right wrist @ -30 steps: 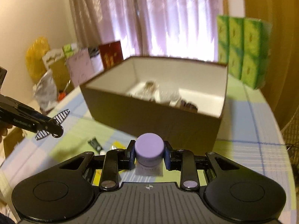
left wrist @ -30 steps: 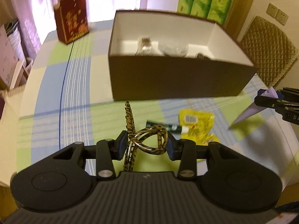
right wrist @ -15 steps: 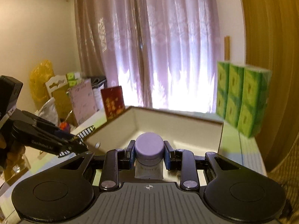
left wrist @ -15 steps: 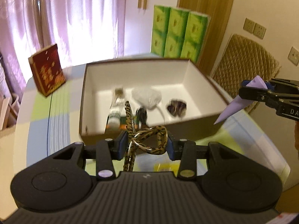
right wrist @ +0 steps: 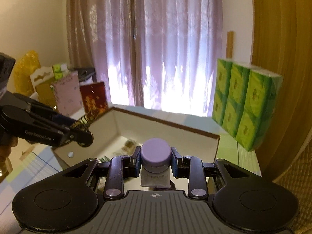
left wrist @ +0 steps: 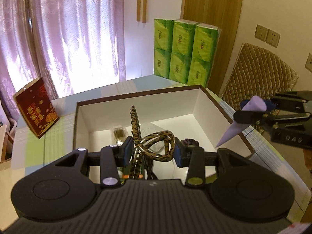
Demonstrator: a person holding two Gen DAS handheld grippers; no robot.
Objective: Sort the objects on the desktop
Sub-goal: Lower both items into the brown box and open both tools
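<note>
Matt white-lined cardboard box point(left wrist: 206, 105); glossy snake-patterned hairband point(left wrist: 156, 146); smooth lilac plastic tube point(right wrist: 155, 160); sheer curtain point(right wrist: 165, 44); plastic-wrapped tissue packs point(left wrist: 184, 50)

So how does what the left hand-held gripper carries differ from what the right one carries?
The left hand-held gripper pinches a leopard-print hair clip, an open looped shape with a toothed comb; the right hand-held gripper clamps a lilac tube, solid, by its round cap. The clip is brown-and-gold patterned, the tube plain. Both hang above the open brown box.

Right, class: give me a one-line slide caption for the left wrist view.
Left gripper holds a leopard-print hair clip above the open box; right gripper holds a purple tube alongside.
</note>
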